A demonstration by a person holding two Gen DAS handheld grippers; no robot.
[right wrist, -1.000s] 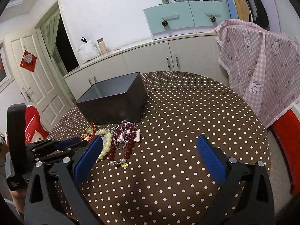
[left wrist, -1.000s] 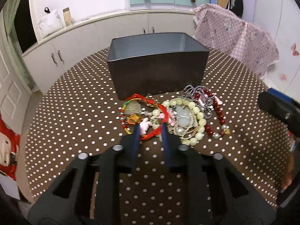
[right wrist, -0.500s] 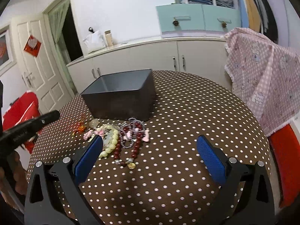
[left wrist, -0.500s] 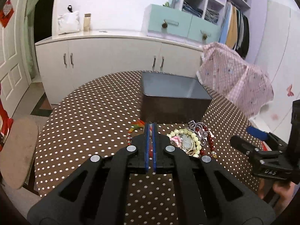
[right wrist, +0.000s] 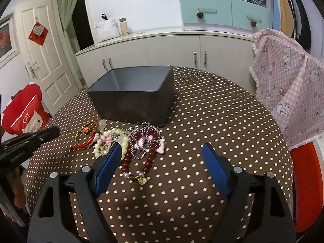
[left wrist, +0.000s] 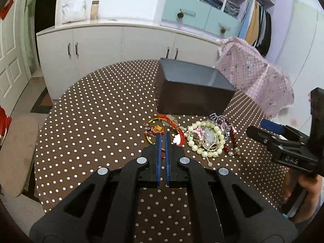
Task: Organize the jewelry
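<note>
Jewelry heap point(right wrist: 121, 143) on the table point(right wrist: 212, 121), just before the box point(right wrist: 133, 99).

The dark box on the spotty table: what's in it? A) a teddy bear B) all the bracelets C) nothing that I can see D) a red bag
C. The dark box shows only bare grey walls inside, and the bracelets lie in a pile on the table in front of it.

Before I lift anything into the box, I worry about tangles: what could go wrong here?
1. The red cord bracelet, pale bead bracelet and dark red bead bracelet lie overlapped, so lifting one may drag the others.
2. The left hand-held gripper is shut, apparently on nothing.
3. The right hand-held gripper is closing beside the pile and may nudge beads.
</note>
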